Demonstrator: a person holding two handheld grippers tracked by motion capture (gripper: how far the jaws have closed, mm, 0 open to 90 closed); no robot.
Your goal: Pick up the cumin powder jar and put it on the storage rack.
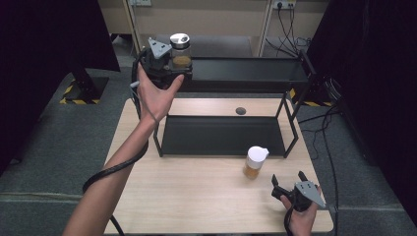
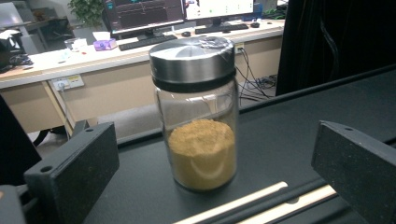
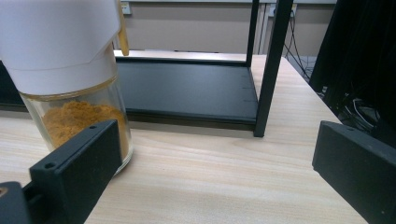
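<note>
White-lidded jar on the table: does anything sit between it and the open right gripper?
Nothing visible does. The right gripper is open, just right of and nearer than the white-lidded jar, with bare table between. In the right gripper view the jar stands beside the left jaw.

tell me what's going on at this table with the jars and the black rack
A person holds a two-jaw gripper in each hand. The left gripper is up at the top shelf of the black metal rack, jaws open around a glass jar with a steel lid standing there, not touching it. The right gripper rests open near the table edge, beside a white-capped glass jar of orange powder on the wooden table.
</note>
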